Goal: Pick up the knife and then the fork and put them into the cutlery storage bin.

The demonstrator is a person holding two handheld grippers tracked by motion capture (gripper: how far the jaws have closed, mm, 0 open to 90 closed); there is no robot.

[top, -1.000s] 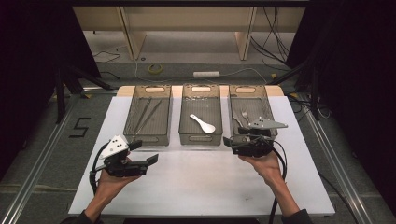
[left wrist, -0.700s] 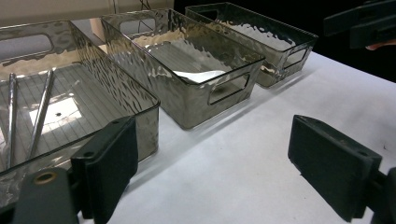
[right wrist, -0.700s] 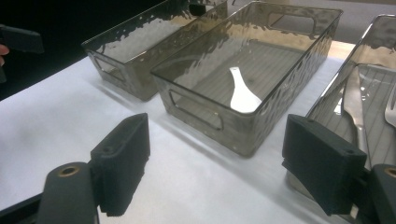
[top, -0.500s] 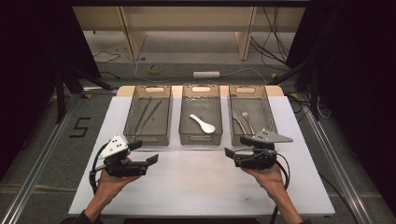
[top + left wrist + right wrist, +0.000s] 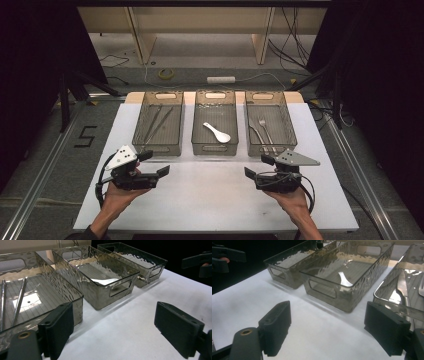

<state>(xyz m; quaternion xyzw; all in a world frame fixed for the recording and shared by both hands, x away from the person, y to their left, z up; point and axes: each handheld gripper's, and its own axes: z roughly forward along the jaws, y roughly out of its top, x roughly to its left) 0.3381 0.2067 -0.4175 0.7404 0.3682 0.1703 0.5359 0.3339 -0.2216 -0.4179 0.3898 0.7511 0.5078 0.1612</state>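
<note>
High view: the right tool (image 5: pixel 256 176) has drawn back from the right bin (image 5: pixel 267 122) to the near desk (image 5: pixel 210 200), jaws spread and empty; fork and knife (image 5: pixel 264 131) lie inside, so that placement looks finished. Left tool (image 5: pixel 159 172) likewise spread. White desk, dark room, cables on floor.

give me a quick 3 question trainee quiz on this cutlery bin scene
1. True or false: the white spoon lies in the middle bin.
2. What does the left gripper hold? A) a fork B) nothing C) a spoon
3. Which bin holds the fork and knife?

Key: 1 true. 2 B; the right gripper is open and empty too. 3 the right bin.
</note>
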